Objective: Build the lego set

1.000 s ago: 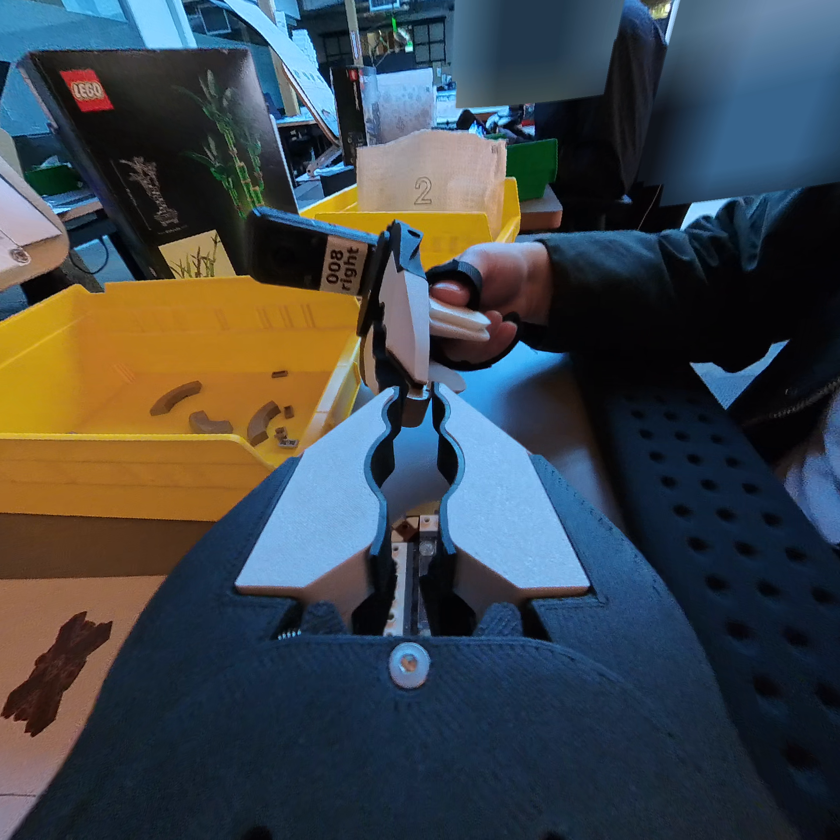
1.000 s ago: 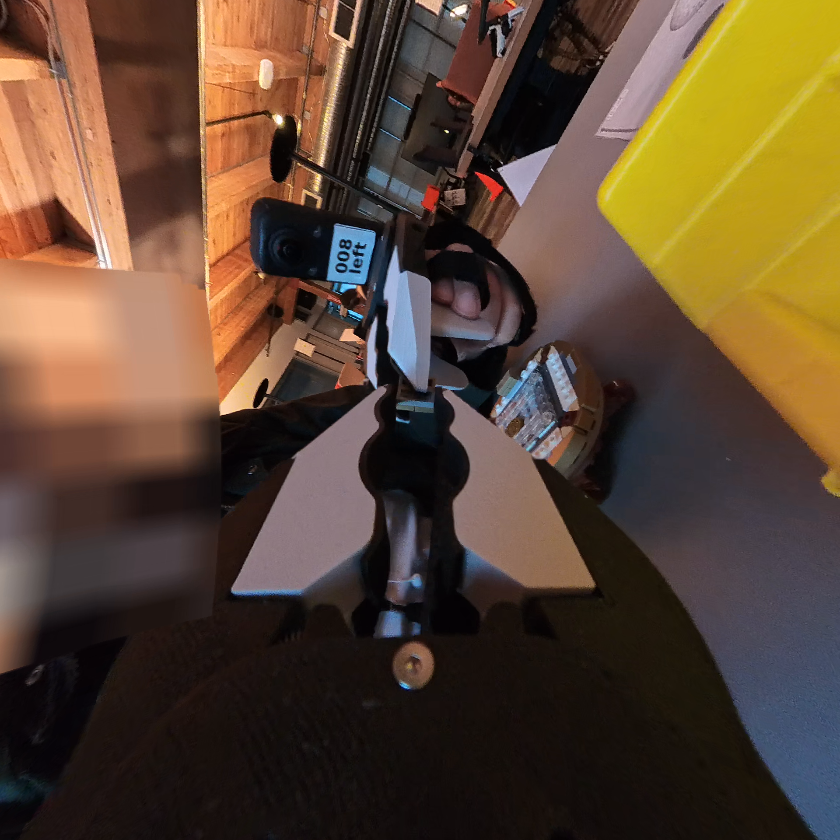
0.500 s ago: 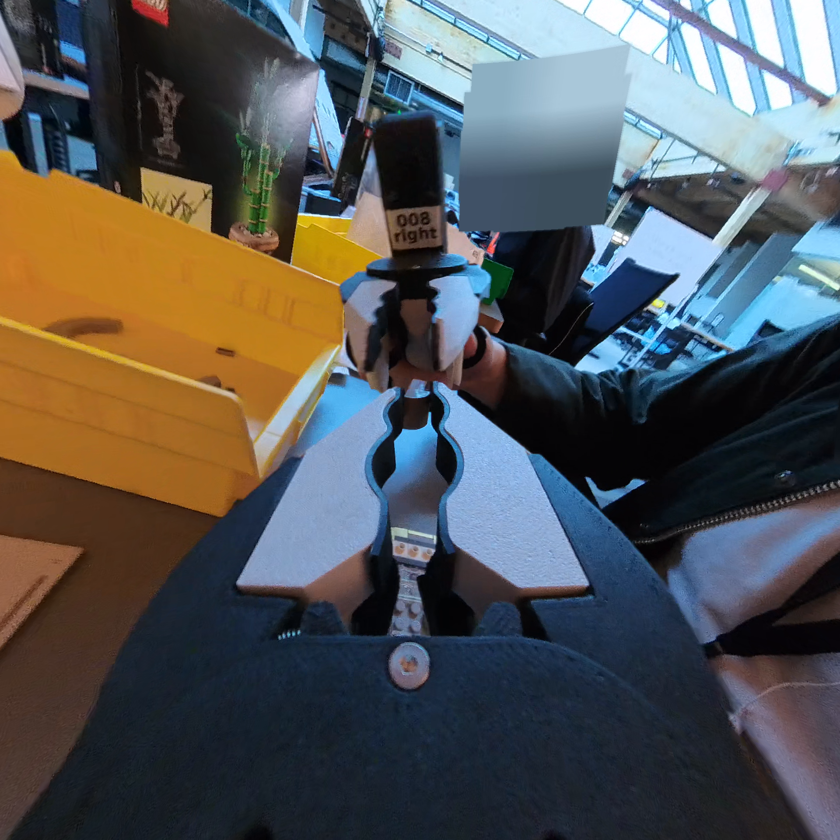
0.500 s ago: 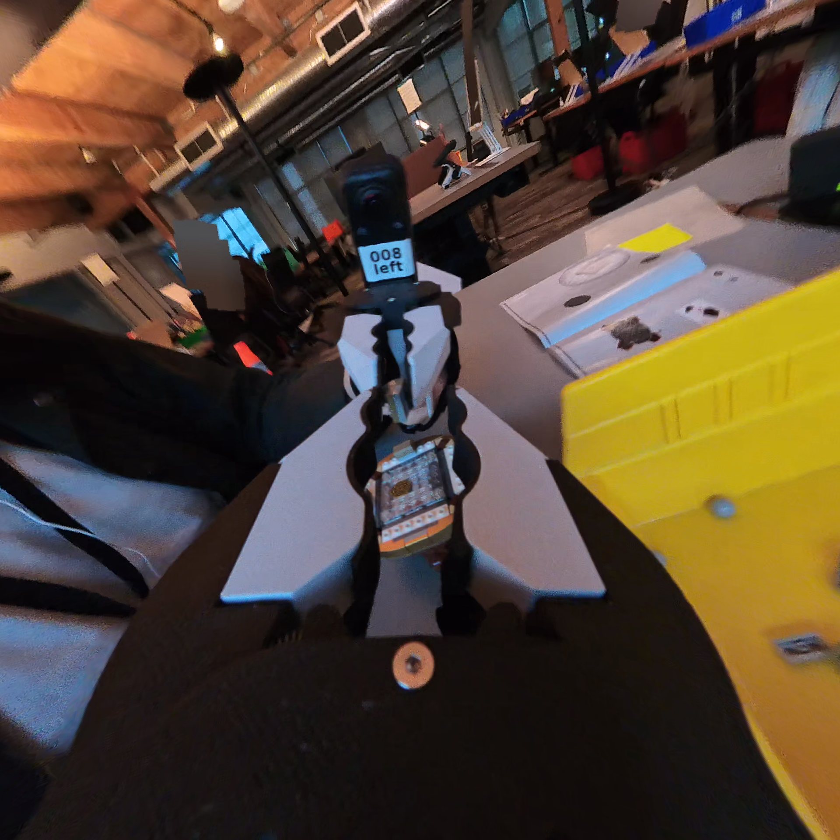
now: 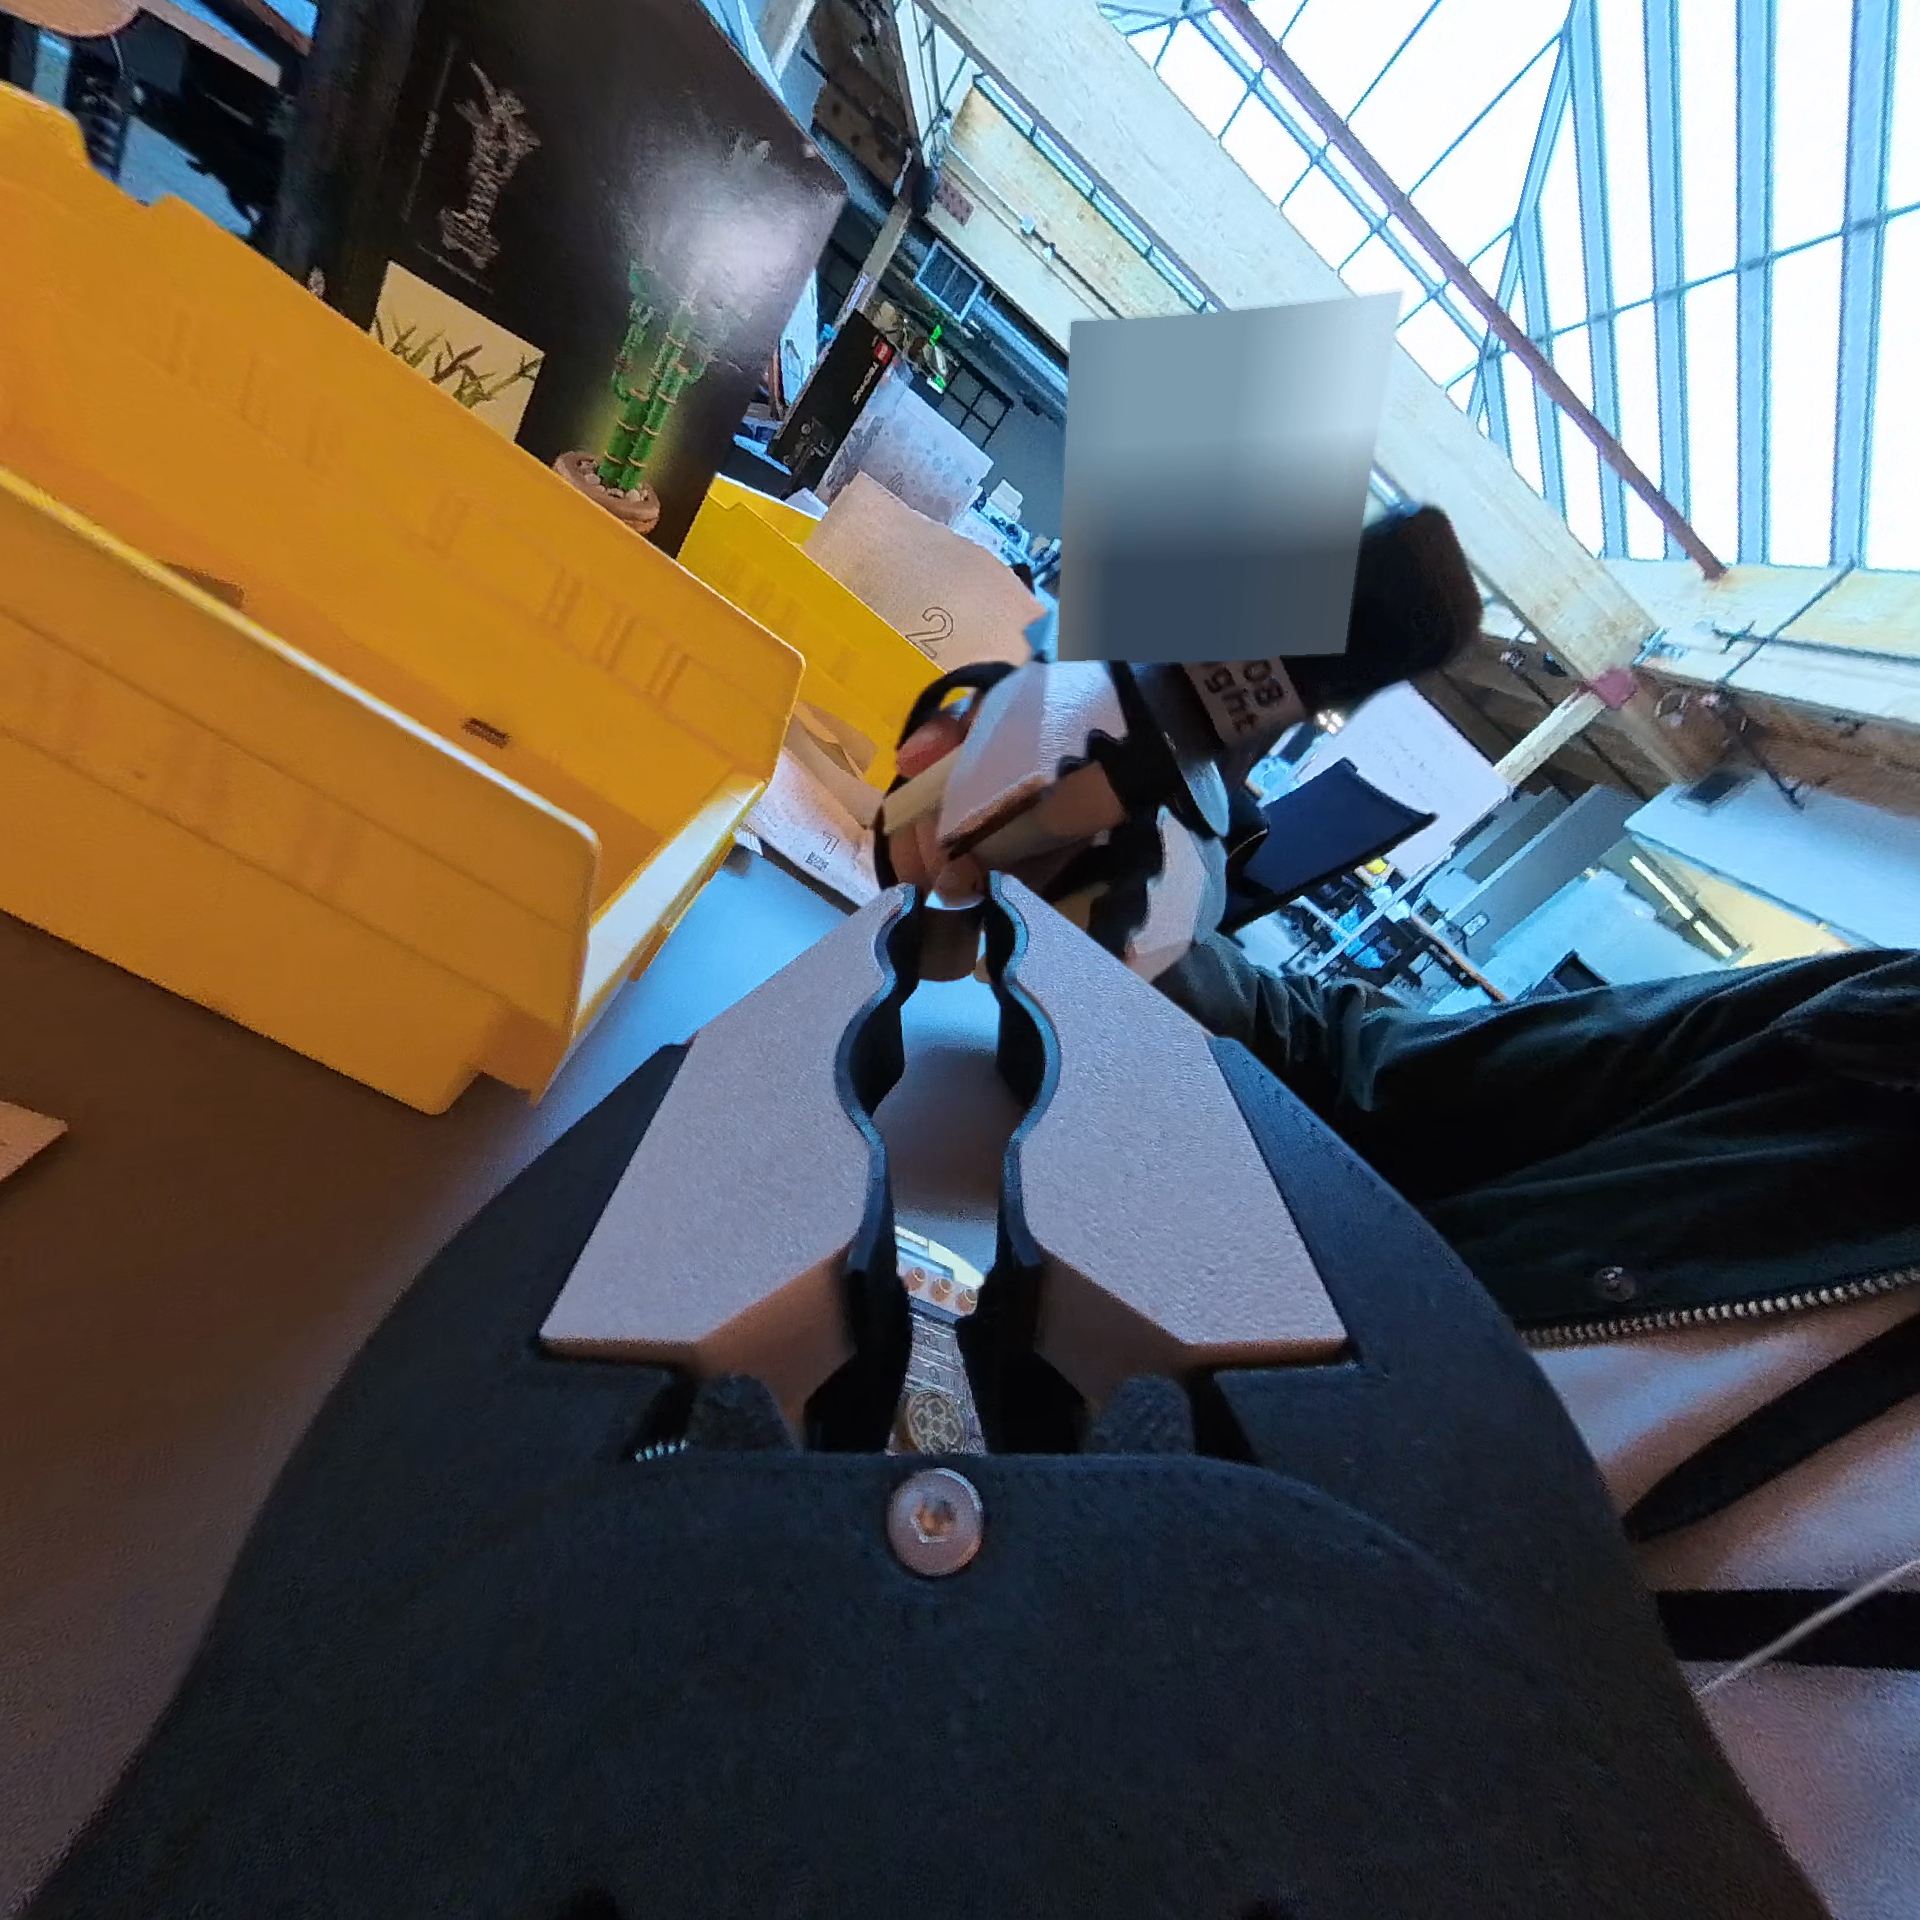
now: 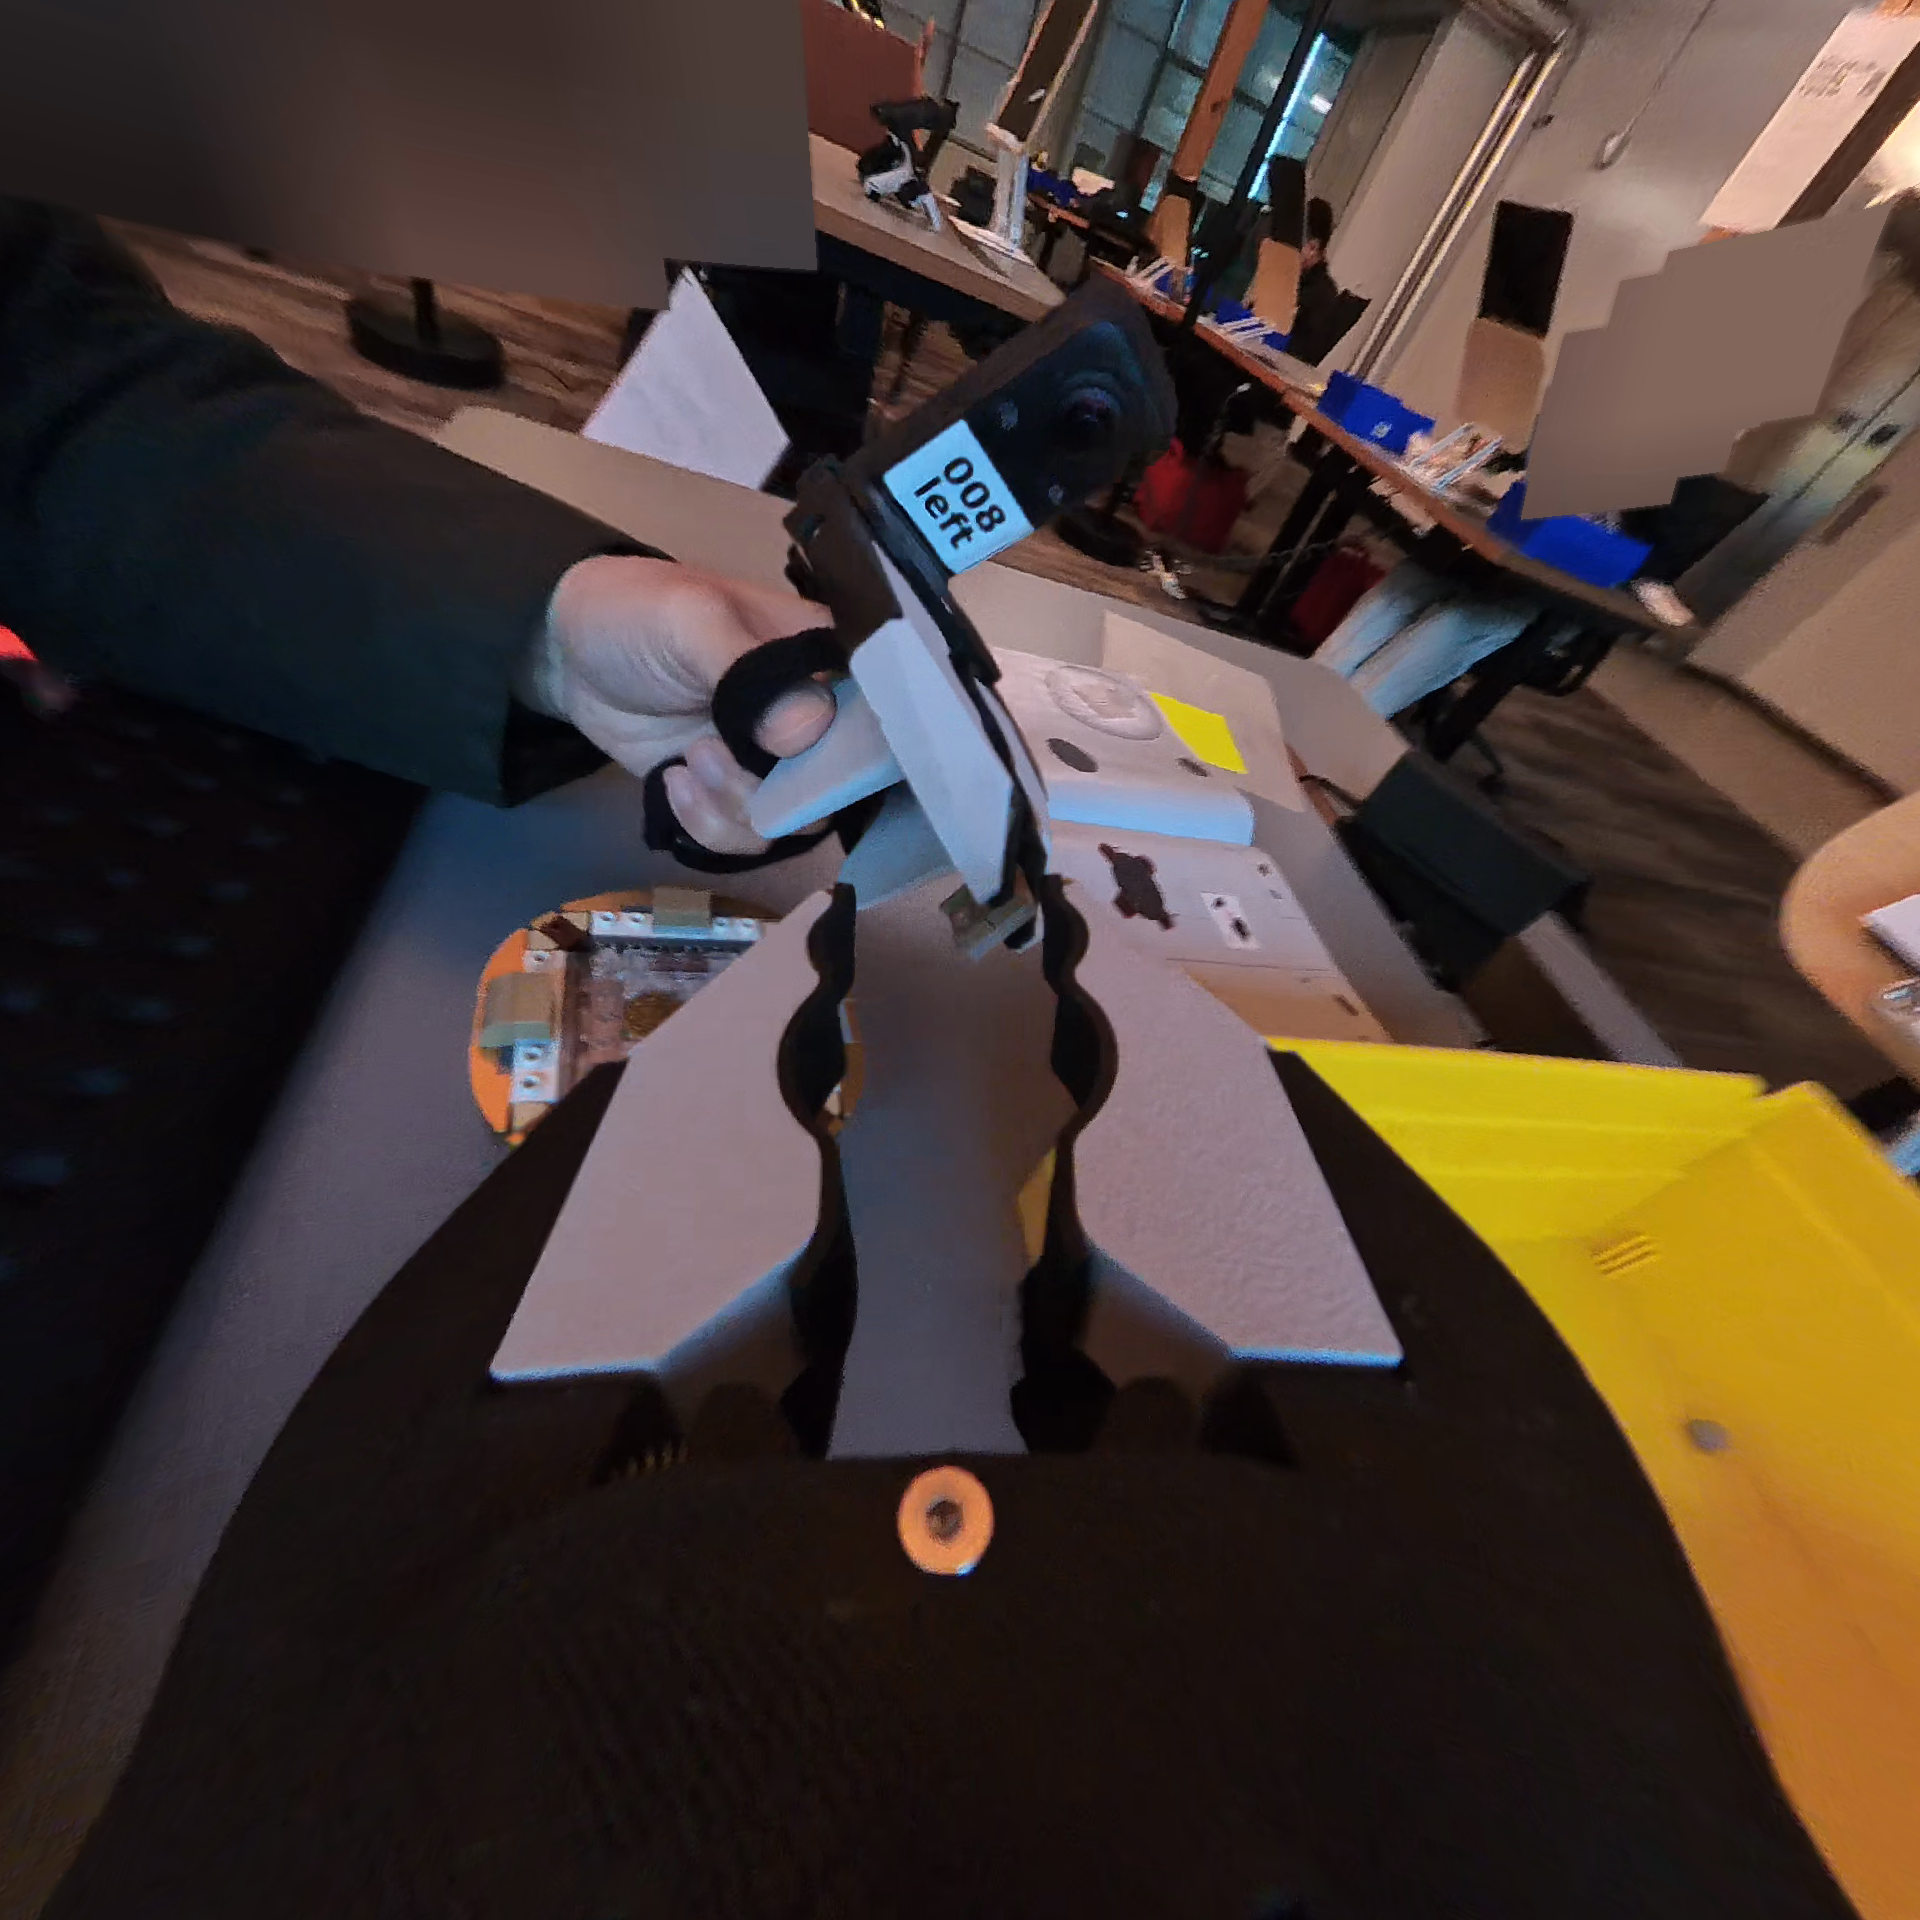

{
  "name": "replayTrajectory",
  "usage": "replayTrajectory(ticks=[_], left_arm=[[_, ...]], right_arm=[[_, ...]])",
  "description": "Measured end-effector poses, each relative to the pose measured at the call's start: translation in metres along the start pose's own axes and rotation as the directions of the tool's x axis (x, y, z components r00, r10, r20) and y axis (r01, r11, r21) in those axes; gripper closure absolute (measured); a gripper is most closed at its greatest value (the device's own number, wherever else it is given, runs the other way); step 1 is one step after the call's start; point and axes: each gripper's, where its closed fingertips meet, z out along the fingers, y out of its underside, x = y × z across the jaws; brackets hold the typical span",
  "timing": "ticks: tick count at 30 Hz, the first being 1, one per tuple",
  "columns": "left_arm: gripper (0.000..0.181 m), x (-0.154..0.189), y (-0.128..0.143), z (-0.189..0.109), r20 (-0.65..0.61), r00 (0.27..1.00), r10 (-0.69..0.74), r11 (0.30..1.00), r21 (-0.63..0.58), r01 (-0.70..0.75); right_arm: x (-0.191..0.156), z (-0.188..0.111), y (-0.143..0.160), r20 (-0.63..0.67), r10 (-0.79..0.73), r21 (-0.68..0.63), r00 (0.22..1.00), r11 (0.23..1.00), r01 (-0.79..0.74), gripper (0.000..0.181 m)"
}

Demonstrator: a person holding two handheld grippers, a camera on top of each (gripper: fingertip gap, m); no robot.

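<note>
My right gripper [image 6: 945, 904] has just spread its jaws wide; my left gripper [image 5: 948, 920] alone pinches the small tan piece [image 6: 982, 923], ready for the round base [image 6: 561, 997].

Round build [image 6: 540, 1013]: right half hidden behind the right hand-held gripper's [image 6: 945, 914] finger; only the left portion shows. In the left wrist view, just a narrow strip of the build [image 5: 933, 1382] is visible through the finger gap. Small piece [image 6: 987, 920] at the left hand-held gripper [image 6: 1003, 914] tips: blurred, shape unclear. Yellow bin [image 5: 343, 665]: cut off by the left edge, contents hidden by its wall. Bin [image 6: 1662, 1299] in the right wrist view: motion-blurred, cropped at the right. Set box [image 5: 561, 239]: top cut off.
</note>
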Motion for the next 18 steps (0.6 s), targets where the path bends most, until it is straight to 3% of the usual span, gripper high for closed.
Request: replayTrajectory(ticks=[6, 18], left_arm=[[0.172, 0.002, 0.002, 0.002, -0.074, 0.987, -0.145, 0.989, 0.001, 0.145], [0.172, 0.007, 0.009, 0.009, -0.150, 0.955, -0.256, 0.967, -0.037, 0.253]], right_arm=[[-0.006, 0.000, -0.004, -0.103, -0.226, -0.052, 0.969, 0.974, 0.222, 0.150], [-0.003, -0.009, 0.004, -0.146, -0.269, -0.109, 0.952, 0.961, 0.255, 0.164]])
